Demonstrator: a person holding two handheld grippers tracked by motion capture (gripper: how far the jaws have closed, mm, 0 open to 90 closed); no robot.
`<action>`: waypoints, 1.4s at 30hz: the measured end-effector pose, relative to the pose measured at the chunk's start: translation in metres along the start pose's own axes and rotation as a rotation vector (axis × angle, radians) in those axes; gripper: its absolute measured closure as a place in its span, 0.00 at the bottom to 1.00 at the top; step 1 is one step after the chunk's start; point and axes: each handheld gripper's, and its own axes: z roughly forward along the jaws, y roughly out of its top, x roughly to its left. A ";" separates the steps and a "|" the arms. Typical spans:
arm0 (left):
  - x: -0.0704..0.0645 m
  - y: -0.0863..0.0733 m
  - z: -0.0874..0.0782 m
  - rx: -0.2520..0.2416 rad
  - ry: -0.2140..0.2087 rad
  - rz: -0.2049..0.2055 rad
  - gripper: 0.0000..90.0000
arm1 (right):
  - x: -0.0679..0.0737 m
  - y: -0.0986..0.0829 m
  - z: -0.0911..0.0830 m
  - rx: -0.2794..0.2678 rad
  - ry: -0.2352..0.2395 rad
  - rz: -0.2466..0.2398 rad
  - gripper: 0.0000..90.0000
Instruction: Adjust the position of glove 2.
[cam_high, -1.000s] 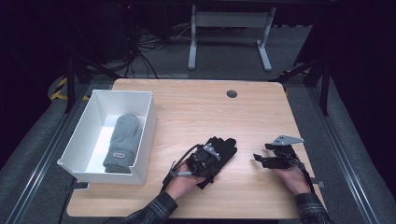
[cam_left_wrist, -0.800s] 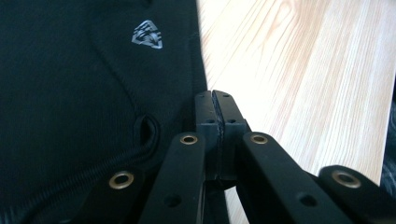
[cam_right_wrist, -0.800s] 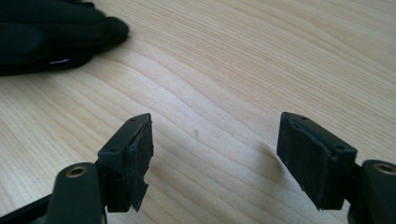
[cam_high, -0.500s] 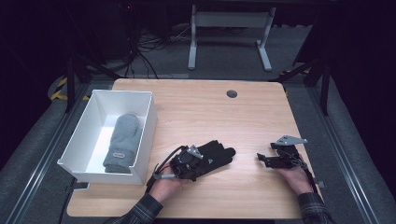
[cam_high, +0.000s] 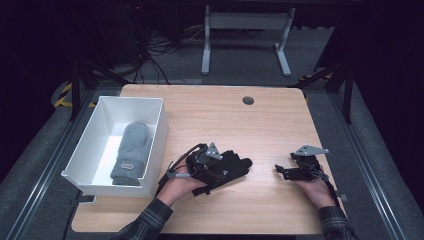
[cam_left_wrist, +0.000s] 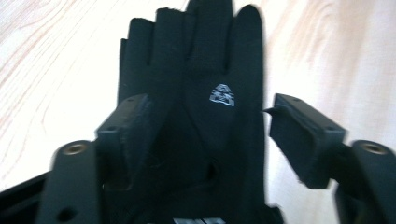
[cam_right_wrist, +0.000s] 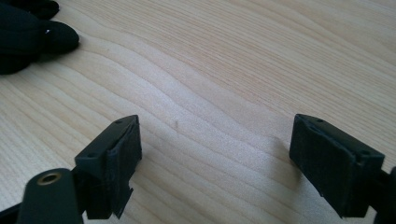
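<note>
**Black glove lies between spread jaws beside the white bin**

The black glove (cam_high: 231, 166) lies flat on the wooden table (cam_high: 220, 112), just right of the white bin (cam_high: 150, 150), its fingertips pointing away from the bin. The left gripper (cam_high: 227, 167) sits over the glove's cuff end. In the left gripper view its jaws stand apart, one on each side of the glove (cam_left_wrist: 196, 88), not clamped on it; whether the pads touch the fabric cannot be told. The right gripper (cam_high: 280, 170) rests farther from the bin, well apart from the glove, jaws wide open over bare wood. Inside the bin lies a grey mitten (cam_high: 131, 152), lengthwise.
</note>
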 end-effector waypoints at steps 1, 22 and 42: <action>0.001 0.001 0.003 0.001 0.004 0.002 0.27 | 0.000 0.000 0.000 0.001 -0.001 0.000 0.19; 0.011 -0.008 0.030 0.040 0.003 0.005 0.18 | 0.000 0.000 0.000 0.000 -0.001 0.002 0.19; -0.001 -0.007 0.024 0.043 0.016 0.015 0.73 | 0.001 0.000 0.000 0.001 -0.008 0.005 0.19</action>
